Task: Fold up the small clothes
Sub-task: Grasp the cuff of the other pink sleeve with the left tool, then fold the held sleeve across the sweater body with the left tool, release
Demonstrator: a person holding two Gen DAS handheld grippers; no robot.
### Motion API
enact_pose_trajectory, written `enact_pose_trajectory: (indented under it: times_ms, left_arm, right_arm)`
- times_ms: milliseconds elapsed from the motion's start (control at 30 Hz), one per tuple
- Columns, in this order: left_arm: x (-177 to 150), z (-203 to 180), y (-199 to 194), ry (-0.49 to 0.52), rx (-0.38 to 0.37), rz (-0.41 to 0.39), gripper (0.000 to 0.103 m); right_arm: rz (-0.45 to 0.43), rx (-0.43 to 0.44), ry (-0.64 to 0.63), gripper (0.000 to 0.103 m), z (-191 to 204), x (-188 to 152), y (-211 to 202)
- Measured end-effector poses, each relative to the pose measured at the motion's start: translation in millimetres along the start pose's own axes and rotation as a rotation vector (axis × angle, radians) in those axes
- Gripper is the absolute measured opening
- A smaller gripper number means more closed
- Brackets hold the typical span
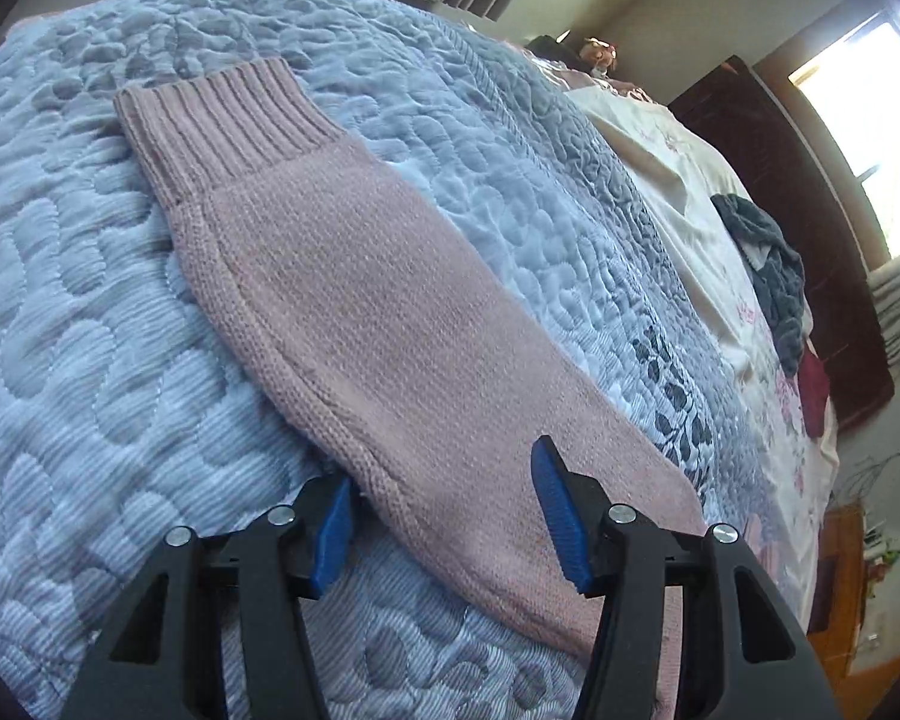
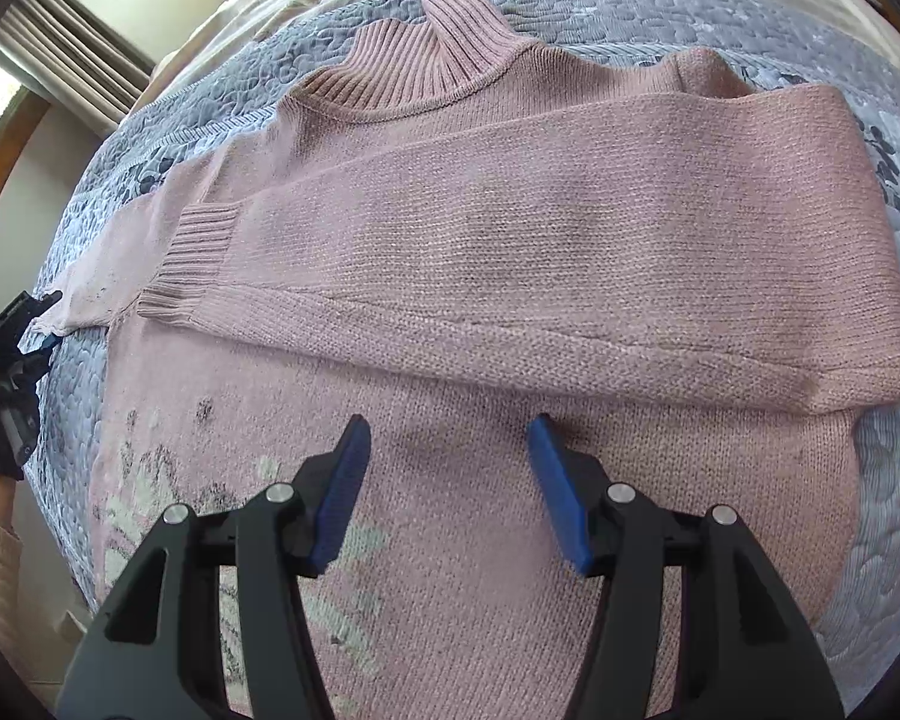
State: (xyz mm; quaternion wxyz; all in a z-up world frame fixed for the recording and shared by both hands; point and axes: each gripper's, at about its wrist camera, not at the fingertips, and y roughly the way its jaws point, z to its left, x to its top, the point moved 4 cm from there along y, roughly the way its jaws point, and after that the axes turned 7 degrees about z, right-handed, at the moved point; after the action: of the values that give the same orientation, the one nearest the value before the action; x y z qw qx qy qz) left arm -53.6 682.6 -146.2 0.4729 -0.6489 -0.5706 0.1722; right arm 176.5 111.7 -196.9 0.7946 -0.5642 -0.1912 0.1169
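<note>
A pink knit sweater [image 2: 510, 510] with a ribbed turtleneck collar [image 2: 426, 60] lies flat on a blue-grey quilt [image 2: 894, 480]. One sleeve [image 2: 540, 252] is folded across the chest, its cuff [image 2: 192, 264] at the left. My right gripper [image 2: 450, 423] hovers open over the sweater's body, holding nothing. The other sleeve [image 1: 360, 312] stretches out over the quilt [image 1: 78, 360], its ribbed cuff [image 1: 228, 120] far from the camera. My left gripper [image 1: 444, 468] is open with its blue pads [image 1: 561, 516] on either side of that sleeve near the shoulder end. It also shows at the left edge as the left gripper [image 2: 12, 330].
A white flowered sheet [image 1: 678, 180] covers the bed beyond the quilt, with a dark grey clothes heap [image 1: 774, 276] and a red garment [image 1: 813, 396] on it. A dark headboard [image 1: 810, 210], a bright window [image 1: 870, 138] and wooden furniture [image 1: 840, 588] lie behind. A black-gloved hand [image 2: 0, 444] holds the left gripper.
</note>
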Motion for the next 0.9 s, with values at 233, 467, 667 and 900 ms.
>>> enact_pose_trajectory:
  times_ms: [233, 467, 667, 900]
  left_arm:
    - [15.9, -8.3, 6.8, 0.014, 0.041, -0.018, 0.045]
    - [14.5, -21.0, -0.1, 0.075, 0.008, -0.027, 0.009]
    - [-4.0, -58.2, -17.5, 0.151, -0.080, -0.042, 0.007]
    - [-56.8, -140.5, -33.0, 0.307, -0.206, -0.024, 0.007]
  right_arm:
    - [-0.008, 0.005, -0.012, 0.056, -1.0, -1.4, 2.1]
    - [-0.010, -0.009, -0.027, 0.056, 0.5, -4.8, -0.4]
    - [-0.016, -0.009, -0.029, 0.056, 0.6, -8.4, -8.4]
    - [-0.044, -0.009, -0.031, 0.056, -4.2, -12.0, -27.7]
